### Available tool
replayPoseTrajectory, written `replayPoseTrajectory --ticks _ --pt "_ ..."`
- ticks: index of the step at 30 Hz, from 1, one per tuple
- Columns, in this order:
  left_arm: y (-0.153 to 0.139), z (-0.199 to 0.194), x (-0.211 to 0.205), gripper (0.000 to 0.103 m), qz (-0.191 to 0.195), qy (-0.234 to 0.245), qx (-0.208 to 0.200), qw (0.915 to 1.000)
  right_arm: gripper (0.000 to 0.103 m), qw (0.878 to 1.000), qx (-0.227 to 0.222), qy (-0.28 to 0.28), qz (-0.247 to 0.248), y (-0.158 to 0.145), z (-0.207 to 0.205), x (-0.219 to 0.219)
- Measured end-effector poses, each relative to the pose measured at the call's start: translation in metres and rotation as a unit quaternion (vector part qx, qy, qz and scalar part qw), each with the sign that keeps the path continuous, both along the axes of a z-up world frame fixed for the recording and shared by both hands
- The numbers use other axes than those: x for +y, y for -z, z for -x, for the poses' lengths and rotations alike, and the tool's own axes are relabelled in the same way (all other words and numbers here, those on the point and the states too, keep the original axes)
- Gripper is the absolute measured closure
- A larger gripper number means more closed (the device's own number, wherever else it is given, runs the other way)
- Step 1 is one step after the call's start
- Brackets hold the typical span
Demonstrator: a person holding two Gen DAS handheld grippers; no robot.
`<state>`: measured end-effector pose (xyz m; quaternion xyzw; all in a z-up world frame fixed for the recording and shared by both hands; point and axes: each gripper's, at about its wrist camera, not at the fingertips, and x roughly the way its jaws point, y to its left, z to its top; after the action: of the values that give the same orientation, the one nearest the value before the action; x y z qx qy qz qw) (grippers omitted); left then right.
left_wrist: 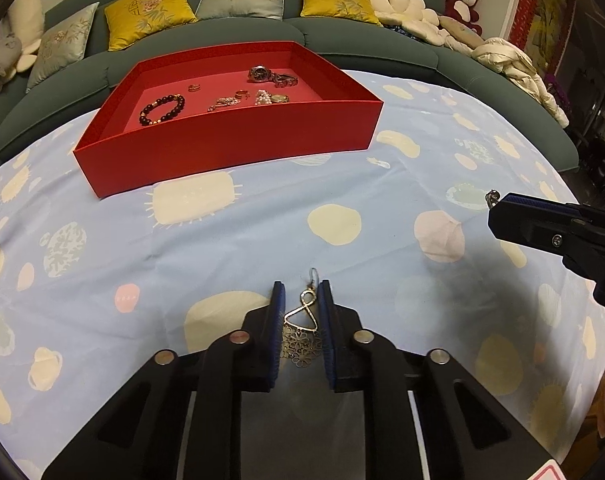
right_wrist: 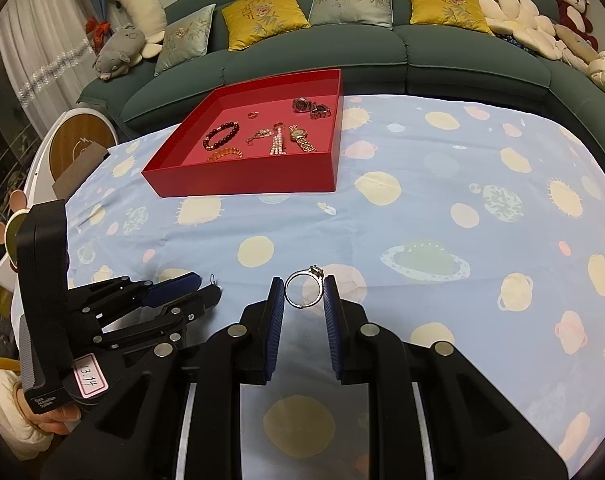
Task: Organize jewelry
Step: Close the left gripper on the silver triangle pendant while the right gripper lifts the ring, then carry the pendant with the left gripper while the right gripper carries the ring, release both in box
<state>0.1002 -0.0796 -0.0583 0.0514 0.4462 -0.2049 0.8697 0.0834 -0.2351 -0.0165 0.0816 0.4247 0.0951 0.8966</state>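
In the left wrist view, a filigree earring (left_wrist: pixel 302 332) is clamped between the nearly closed fingers of the left gripper (left_wrist: pixel 301 300) above the counter (left_wrist: pixel 222 248), while in the right wrist view a ring (right_wrist: pixel 304 290) is pinched by the right gripper (right_wrist: pixel 303 300), probably for carrying to the red tray (right_wrist: pixel 238 180).

Red tray (right_wrist: pixel 238 178), pale-blue planet-print cloth (right_wrist: pixel 442 208), yellow cushions (right_wrist: pixel 262 14)

A white label (right_wrist: pixel 89 377) on the left gripper (right_wrist: pixel 206 286) is handwritten with "13 74". Small white print (right_wrist: pixel 46 403) on the handle below is read as "Data Acquisition System", though faintly. Faint lettering on a pink cloth spot (left_wrist: pixel 126 298) cannot be read.
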Motion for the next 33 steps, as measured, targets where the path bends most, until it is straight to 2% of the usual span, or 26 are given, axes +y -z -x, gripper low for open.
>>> replayPoseTrajectory --ticks 5,7,13,23,33 --pt "0.000 0.003 0.003 0.098 0.002 0.005 -0.005 1.0000 0.084 1.000 -0.001 -0.003 -0.001 -0.001 0.000 0.002" --pt "-0.002 0.006 0.004 0.103 0.008 0.007 -0.007 0.9999 0.084 1.000 -0.002 -0.002 -0.003 -0.002 0.000 0.003" --pt "-0.012 0.007 0.013 0.103 0.040 0.007 0.007 0.9992 0.084 1.000 -0.006 -0.003 -0.008 -0.005 0.000 0.003" --pt "-0.037 0.009 0.031 0.103 0.071 -0.004 0.001 0.9974 0.083 1.000 -0.011 -0.008 -0.012 -0.011 -0.002 0.007" --pt "-0.096 -0.005 0.066 0.103 0.105 -0.041 -0.057 0.9920 0.083 0.997 -0.075 -0.004 -0.035 -0.064 -0.020 0.013"
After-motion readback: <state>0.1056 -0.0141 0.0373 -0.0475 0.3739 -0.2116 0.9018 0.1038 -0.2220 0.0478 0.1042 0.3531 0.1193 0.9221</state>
